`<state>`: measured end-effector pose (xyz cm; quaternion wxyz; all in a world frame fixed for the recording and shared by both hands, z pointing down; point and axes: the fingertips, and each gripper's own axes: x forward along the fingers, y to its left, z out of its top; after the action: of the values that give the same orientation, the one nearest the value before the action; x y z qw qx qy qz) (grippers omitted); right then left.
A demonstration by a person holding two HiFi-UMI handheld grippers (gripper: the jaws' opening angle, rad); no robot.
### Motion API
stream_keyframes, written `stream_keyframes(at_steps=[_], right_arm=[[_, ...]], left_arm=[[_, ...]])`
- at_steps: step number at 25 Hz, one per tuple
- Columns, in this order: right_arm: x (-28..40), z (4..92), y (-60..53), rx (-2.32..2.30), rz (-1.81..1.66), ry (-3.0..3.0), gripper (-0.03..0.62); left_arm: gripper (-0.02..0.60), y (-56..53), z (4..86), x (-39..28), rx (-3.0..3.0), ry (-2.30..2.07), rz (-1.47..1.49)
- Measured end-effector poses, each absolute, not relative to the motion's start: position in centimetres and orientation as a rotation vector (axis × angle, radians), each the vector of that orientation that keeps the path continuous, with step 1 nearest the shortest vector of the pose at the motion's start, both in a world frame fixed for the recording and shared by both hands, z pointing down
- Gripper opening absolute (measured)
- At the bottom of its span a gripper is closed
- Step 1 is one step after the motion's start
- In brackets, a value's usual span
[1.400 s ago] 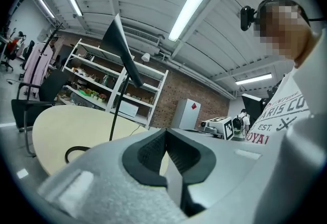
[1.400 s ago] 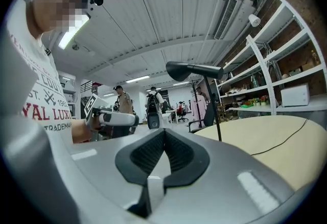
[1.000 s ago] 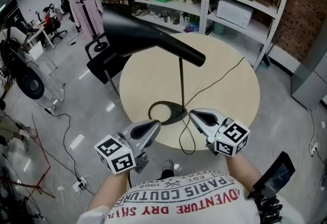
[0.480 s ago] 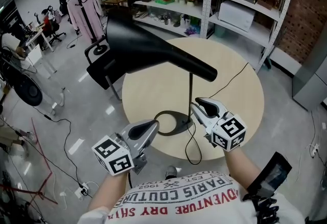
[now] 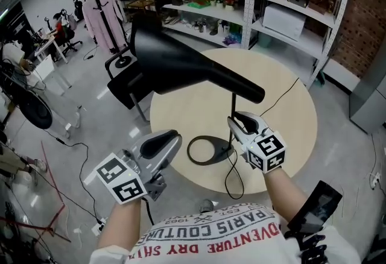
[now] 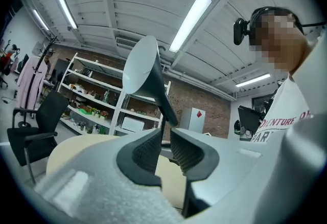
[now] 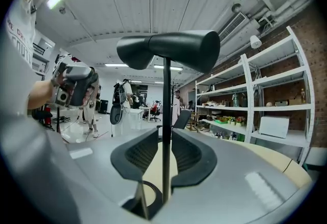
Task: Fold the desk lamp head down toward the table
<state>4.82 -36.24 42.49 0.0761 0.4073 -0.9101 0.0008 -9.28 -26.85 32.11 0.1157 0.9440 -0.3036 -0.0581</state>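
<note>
- Upper left of the head view: coat rack [image 5: 96,3] hung with pale pink garments, on the grey floor and well apart from the table.
- Just right of that and lower: black chair [image 5: 123,85], partly hidden behind the lamp's wide mouth and near the table's left edge.
- Lower left: left gripper [image 5: 174,137], off the table's near-left edge and over the floor, pointing toward the upper right. In the left gripper view, jaws opening with only a narrow slit between the pads. Grips nothing, with the lamp well beyond the slit.
- Centre: black lamp head [image 5: 181,64], a long cone lying about level on top of the stem. Wide mouth toward the upper left, narrow end toward the right, raised high over the table and not yet folded down.
- Below centre: ring-shaped lamp base [image 5: 223,152], flat on the table near its front edge.
- At the ring's right side: thin stem [image 5: 233,103], upright from base to head.
- Centre right: right gripper [image 5: 235,118], tips at the lower part of the stem, above the base. In the right gripper view, jaws narrowly apart with the stem running upright through the gap. A sliver of tabletop shows on the stem's left, the right pad sits just beside it, and nothing is clamped.
- Beneath lamp and right gripper: round beige table [image 5: 283,124].
- Upper centre to upper right: white metal shelves [image 5: 283,15] loaded with small items and boxes, against a brick wall.
</note>
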Motion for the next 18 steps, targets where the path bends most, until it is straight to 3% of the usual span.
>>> stream_keyframes(at_steps=[3,7,18], right_arm=[[5.0,42.6,-36.3,1.225,0.002,-2.732,0.046],[4.7,42.5,-36.1,1.198,-0.012,-2.727,0.044],[4.5,43.1,-35.4,1.176,-0.028,-2.7,0.043]], left_arm=[[0.085,-27.5,29.9,-10.3,2.781,-0.928,-0.217],[0.151,-28.3,26.4,-11.8,2.789,-0.958,-0.291],[0.156,-29.4,18.2,-12.8,2.885,-0.915,-0.383]])
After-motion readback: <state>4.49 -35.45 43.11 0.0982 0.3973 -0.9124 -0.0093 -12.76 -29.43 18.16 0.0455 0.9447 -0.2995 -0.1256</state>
